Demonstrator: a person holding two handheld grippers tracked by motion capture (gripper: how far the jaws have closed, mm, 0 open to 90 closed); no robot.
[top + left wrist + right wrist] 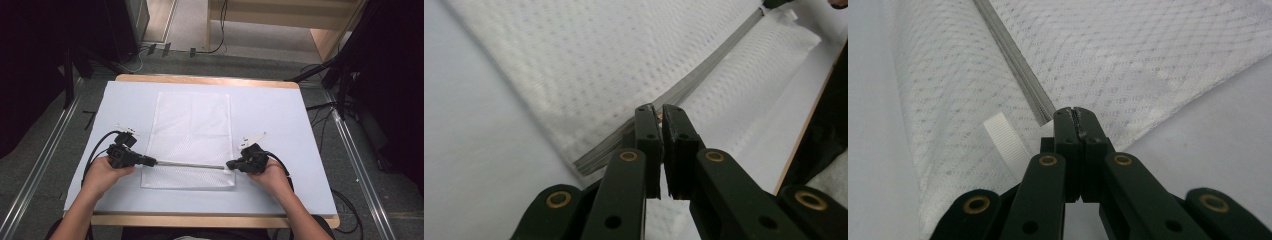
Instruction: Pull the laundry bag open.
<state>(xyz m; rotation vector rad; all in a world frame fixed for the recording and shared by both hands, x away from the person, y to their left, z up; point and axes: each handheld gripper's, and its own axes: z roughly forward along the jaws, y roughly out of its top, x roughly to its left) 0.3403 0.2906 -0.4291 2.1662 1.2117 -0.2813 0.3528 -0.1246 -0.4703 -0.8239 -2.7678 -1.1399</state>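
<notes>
Right now my left gripper (150,161) is clenched on one end of the grey zipper (192,165), and my right gripper (231,165) is clenched on the other end, so the zipper runs taut and straight between my two sets of fingertips. It belongs to a white mesh bag (192,132) lying flat on the pale table (280,115), with most of the bag stretching away beyond my fingertips and a narrow strip of it on my side. Looking along my left jaws, the zipper (704,75) leads off from their tips. Just beside my right jaws lies a small white ribbed tab (1007,137) on the mesh.
</notes>
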